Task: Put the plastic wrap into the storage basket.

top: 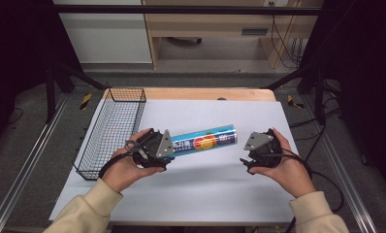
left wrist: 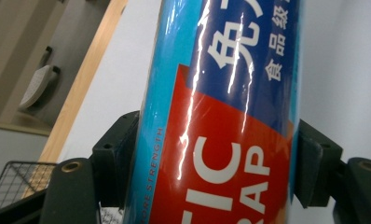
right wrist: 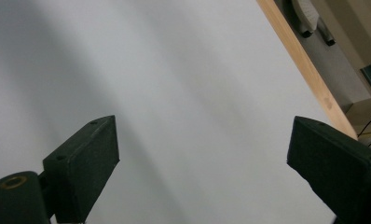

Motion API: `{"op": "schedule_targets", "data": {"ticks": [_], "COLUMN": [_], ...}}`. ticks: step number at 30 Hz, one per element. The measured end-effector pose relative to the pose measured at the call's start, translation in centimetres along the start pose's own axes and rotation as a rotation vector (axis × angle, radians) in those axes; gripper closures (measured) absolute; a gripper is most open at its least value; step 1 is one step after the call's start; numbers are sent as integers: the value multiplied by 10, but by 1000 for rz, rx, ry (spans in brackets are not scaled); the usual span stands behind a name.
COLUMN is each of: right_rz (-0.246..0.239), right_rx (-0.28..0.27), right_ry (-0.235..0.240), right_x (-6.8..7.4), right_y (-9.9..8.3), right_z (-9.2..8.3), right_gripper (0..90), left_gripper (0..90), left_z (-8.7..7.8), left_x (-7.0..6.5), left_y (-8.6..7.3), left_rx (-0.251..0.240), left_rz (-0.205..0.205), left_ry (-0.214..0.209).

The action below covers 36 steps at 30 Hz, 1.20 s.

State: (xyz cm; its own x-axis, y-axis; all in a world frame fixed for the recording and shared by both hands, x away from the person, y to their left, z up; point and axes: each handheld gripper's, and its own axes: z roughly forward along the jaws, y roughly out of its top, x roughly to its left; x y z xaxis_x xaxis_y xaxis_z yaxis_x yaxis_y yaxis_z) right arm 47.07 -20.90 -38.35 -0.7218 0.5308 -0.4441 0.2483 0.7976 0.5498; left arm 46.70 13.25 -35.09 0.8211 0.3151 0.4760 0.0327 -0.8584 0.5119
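Note:
A long blue box of plastic wrap (top: pixel 205 141) with a red label lies level above the white table sheet (top: pixel 201 194). My left gripper (top: pixel 168 148) is shut on its left end. In the left gripper view both black pads press the sides of the box (left wrist: pixel 221 116). My right gripper (top: pixel 247 160) is held in a hand just right of the box's free end and apart from it. In the right gripper view its jaws (right wrist: pixel 202 154) stand wide open over the bare white sheet with nothing between them.
A black wire basket (top: pixel 113 131) stands along the left edge of the table, close to my left hand; a corner of the basket (left wrist: pixel 16 182) shows in the left gripper view. The table's wooden far edge (top: pixel 205 93) runs behind the sheet. Metal frame rails flank both sides.

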Motion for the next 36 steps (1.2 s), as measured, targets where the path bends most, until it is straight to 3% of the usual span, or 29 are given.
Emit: {"op": "schedule_targets", "data": {"ticks": [5, 9, 12, 15, 17, 20, 23, 29, 33, 36], "right_rz": [179, 379, 466, 526, 539, 559, 588, 573, 598, 607], "right_rx": [-59, -127, -172, -165, -172, -115, -123, -116, -114, -118], "right_ry": [-56, -83, -106, -129, -126, -128, -156, -204, -225, -235], "right_x": [7, 9, 12, 17, 18, 21, 22, 26, 26, 26], "right_y": [-15, -25, -31, -36, -37, -41, -48, -55, -57, -58], "right_z": [16, 23, 25, 24, 24, 22, 21, 23, 24, 24], "right_gripper": [103, 120, 124, 125, 125, 144, 136, 118, 100, 96], "left_gripper": [288, 289, 290, 290, 291, 291, 292, 294, 294, 294], "left_z": [-12, -23, -30, -37, -42, -51, -55, -59, -64, -67], "left_x": [9, 17, 22, 25, 28, 32, 35, 40, 42, 44], "left_y": [-5, -11, -14, -16, -18, -23, -27, -38, -43, -48], "left_rx": [-5, -2, 6, 20, 17, 12, 15, -16, 1, 9], "left_rz": [-45, -88, -109, -113, -123, -148, -161, -224, -242, -277], "left_ry": [26, 47, 59, 77, 85, 104, 113, 128, 144, 159]}}
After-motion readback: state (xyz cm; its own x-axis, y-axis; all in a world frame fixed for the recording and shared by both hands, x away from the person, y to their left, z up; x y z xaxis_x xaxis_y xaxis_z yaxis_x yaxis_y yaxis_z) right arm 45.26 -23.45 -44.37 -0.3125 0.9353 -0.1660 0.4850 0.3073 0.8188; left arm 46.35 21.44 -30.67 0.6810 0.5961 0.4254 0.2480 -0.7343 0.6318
